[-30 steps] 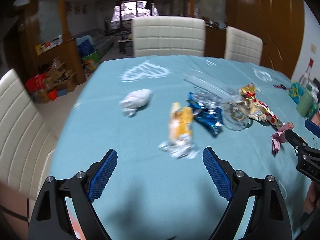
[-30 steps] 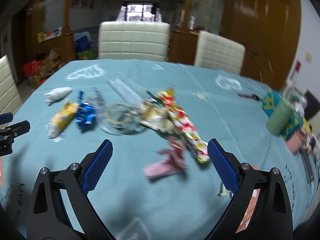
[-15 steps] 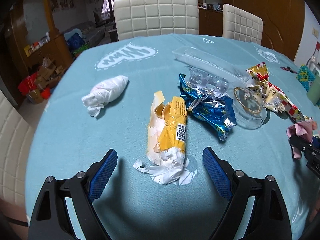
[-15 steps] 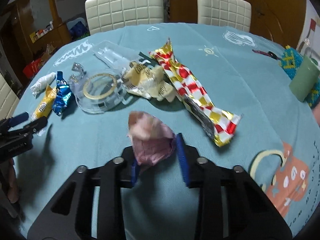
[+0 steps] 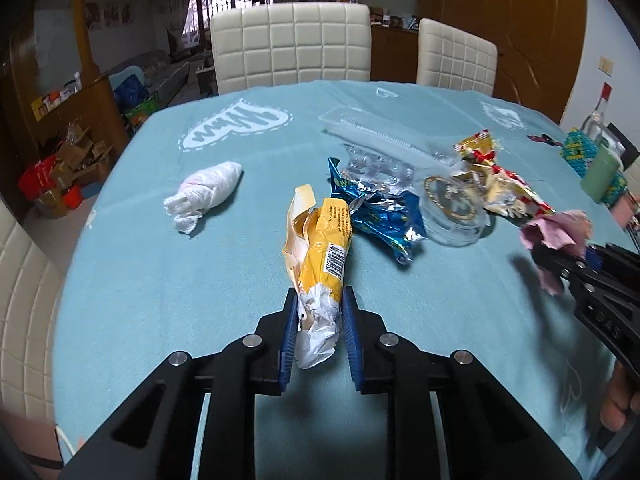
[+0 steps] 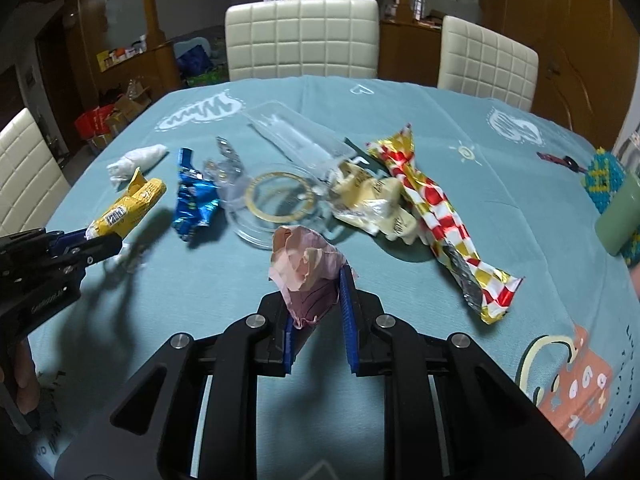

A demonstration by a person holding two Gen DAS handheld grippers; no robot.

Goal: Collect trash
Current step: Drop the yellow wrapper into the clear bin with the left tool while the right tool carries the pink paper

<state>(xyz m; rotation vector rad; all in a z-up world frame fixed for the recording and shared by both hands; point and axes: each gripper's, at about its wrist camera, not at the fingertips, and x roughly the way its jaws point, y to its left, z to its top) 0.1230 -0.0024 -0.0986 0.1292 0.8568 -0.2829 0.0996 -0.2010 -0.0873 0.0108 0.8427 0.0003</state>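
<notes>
My left gripper [image 5: 319, 304] is shut on the near end of a yellow snack wrapper [image 5: 325, 246], which also shows in the right wrist view [image 6: 128, 210]. My right gripper [image 6: 318, 284] is shut on a crumpled pink wrapper [image 6: 306, 264], held above the table; it also shows in the left wrist view [image 5: 558, 232]. On the teal tablecloth [image 5: 160, 280] lie a white tissue wad [image 5: 206, 194], a blue foil wrapper [image 5: 380, 216], a clear plastic lid [image 6: 280, 208], a cream wrapper [image 6: 372, 198] and a red-gold checked wrapper [image 6: 444, 216].
A clear plastic tray [image 5: 380, 140] lies behind the pile. A green cup [image 6: 620, 216] and a knitted item [image 6: 604, 178] stand at the right edge. White chairs [image 5: 292, 44] stand at the far side and the left side.
My left gripper has moved forward and shut on the yellow wrapper's near end. My right gripper, shut on the pink wrapper half a second ago, has lifted it slightly.
</notes>
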